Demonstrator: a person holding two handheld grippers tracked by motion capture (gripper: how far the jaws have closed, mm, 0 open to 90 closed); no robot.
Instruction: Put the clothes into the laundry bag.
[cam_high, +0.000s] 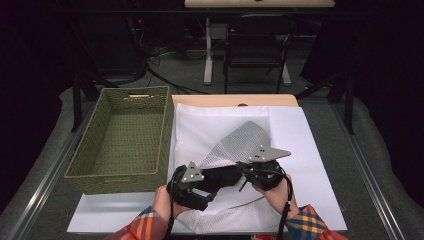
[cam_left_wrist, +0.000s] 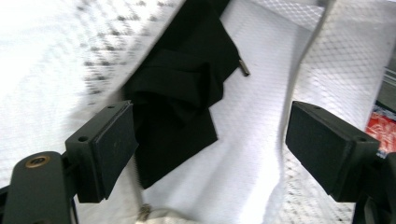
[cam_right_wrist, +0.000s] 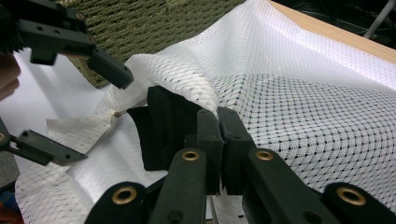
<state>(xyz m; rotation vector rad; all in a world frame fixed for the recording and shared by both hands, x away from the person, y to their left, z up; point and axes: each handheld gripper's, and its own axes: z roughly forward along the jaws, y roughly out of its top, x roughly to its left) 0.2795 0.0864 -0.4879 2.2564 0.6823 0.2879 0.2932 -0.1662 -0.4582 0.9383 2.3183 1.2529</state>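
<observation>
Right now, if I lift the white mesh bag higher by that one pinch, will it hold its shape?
Probably not. The white mesh bag already drapes and creases from the right gripper, so it looks floppy and light. The black cloth inside may slide out.

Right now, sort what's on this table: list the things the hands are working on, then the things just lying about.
In use:
- white mesh bag
- black cloth in the bag's mouth
- right gripper, shut on the mesh bag's edge
- left gripper, open over the cloth

Lying about:
- woven basket, empty
- white sheet under the bag
</observation>
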